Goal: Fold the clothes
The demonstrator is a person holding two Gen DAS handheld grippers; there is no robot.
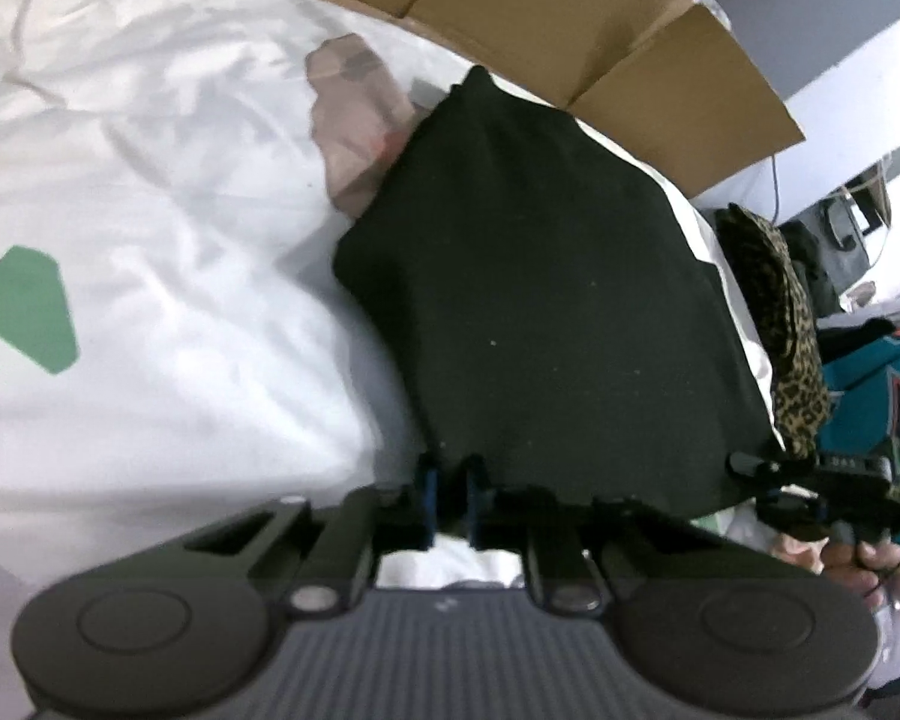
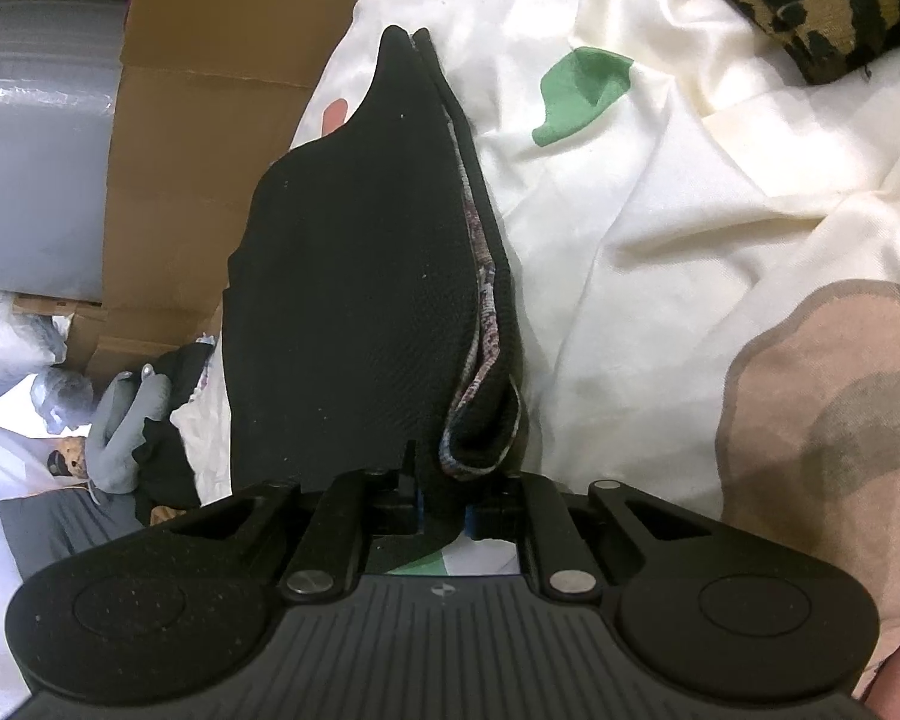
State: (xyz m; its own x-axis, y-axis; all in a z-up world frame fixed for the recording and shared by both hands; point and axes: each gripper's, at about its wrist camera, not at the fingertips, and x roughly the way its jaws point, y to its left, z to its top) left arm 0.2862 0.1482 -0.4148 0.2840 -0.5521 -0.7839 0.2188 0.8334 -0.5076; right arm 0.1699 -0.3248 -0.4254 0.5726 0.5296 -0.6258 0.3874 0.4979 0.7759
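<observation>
both tongs point(image 1: 450, 486) point(image 2: 441, 495) pinch black garment point(image 1: 546, 300)

No words, brand names or numbers can be read in either view. The only mark is a small pale emblem moulded on the ribbed body of each gripper, near the middle of its near edge, too small to make out. The teal cloth point(image 1: 870, 384) at the far right of the left wrist view carries a printed picture, with no letters legible.
</observation>
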